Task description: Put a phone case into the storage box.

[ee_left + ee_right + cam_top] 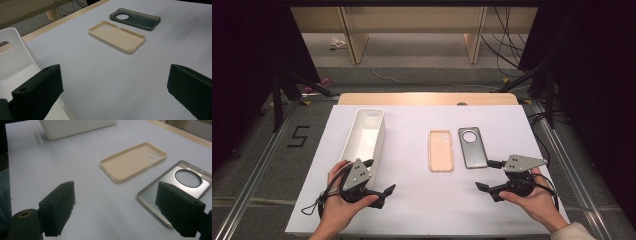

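Flat beige case [441, 150] w/ rounded corners

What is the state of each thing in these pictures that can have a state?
Long white plastic bin: upright on the table, open on top, nothing seen inside.
Beige soft phone case: lying flat, hollow side up, untouched.
Dark grey translucent phone case with a round camera hole: lying flat, hollow side up, untouched.
Left gripper: open, holding nothing.
Right gripper: open, holding nothing.
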A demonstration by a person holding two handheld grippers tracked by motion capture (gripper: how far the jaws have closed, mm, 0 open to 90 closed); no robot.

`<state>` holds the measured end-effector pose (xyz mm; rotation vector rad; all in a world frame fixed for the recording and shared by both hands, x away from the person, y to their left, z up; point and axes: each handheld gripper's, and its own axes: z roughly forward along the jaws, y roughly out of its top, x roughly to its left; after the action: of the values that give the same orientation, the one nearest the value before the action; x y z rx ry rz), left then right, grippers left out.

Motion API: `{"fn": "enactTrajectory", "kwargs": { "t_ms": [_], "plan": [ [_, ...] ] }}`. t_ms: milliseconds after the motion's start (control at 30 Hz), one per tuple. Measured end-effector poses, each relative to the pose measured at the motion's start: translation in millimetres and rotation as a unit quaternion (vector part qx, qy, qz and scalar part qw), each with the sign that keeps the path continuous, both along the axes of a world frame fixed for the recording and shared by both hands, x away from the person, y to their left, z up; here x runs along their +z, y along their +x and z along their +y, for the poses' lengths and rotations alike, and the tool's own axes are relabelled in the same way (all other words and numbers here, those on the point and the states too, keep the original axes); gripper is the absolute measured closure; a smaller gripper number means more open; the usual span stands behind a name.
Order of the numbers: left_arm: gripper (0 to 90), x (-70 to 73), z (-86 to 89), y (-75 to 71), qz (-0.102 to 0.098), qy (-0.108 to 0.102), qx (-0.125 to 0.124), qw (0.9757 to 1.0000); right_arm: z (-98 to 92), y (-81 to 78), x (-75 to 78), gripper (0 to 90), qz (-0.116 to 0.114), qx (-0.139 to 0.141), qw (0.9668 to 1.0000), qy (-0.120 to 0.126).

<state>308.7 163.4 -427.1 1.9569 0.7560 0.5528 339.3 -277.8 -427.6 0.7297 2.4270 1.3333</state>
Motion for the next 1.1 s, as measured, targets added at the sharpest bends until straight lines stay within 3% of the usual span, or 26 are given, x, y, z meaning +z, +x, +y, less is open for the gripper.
{"fn": "enactTrajectory", "kwargs": {
  "t_ms": [367,600,667,700,733,767,967,1000,1033,1100],
  "plan": [
    [0.0,0.2,-3.9,2.7,0.000,-0.004,-0.003,1.0000,-3.6,1.4,-1.7,17.1,0.003,-0.008,0.9999,0.007],
    [0.0,-0.7,-4.8,1.6,0.001,-0.001,-0.007,1.0000,-6.1,2.8,-0.4,24.0,-0.006,-0.017,0.9997,0.018],
    [0.0,-0.7,-4.4,0.5,0.000,-0.001,-0.007,1.0000,-4.7,3.0,2.1,35.4,-0.014,-0.027,0.9993,0.021],
    [0.0,-0.5,-4.3,0.1,0.000,-0.002,-0.007,1.0000,-4.7,3.0,2.1,35.4,-0.014,-0.027,0.9993,0.021],
    [0.0,-0.2,-4.4,-0.3,-0.001,-0.003,-0.008,1.0000,-3.9,3.5,3.8,49.1,-0.013,-0.026,0.9993,0.024],
    [0.0,-0.2,-4.4,-0.3,-0.001,-0.003,-0.008,1.0000,-3.8,4.2,4.8,55.8,-0.008,-0.025,0.9994,0.022],
    [0.0,-0.4,-4.4,-1.0,-0.001,0.000,-0.008,1.0000,1.6,14.5,2.7,78.4,0.022,-0.026,0.9994,0.004],
    [0.0,-0.4,-4.4,-1.0,-0.001,0.000,-0.008,1.0000,1.6,14.5,2.7,78.4,0.022,-0.026,0.9994,0.004],
    [0.0,-0.4,-4.8,-1.0,-0.001,0.000,-0.009,1.0000,4.2,17.4,2.9,85.9,0.024,-0.025,0.9994,-0.005],
    [0.0,-0.4,-4.9,-1.0,-0.001,0.000,-0.010,1.0000,6.1,19.7,3.6,90.0,0.023,-0.025,0.9994,-0.007]
  ]
}}
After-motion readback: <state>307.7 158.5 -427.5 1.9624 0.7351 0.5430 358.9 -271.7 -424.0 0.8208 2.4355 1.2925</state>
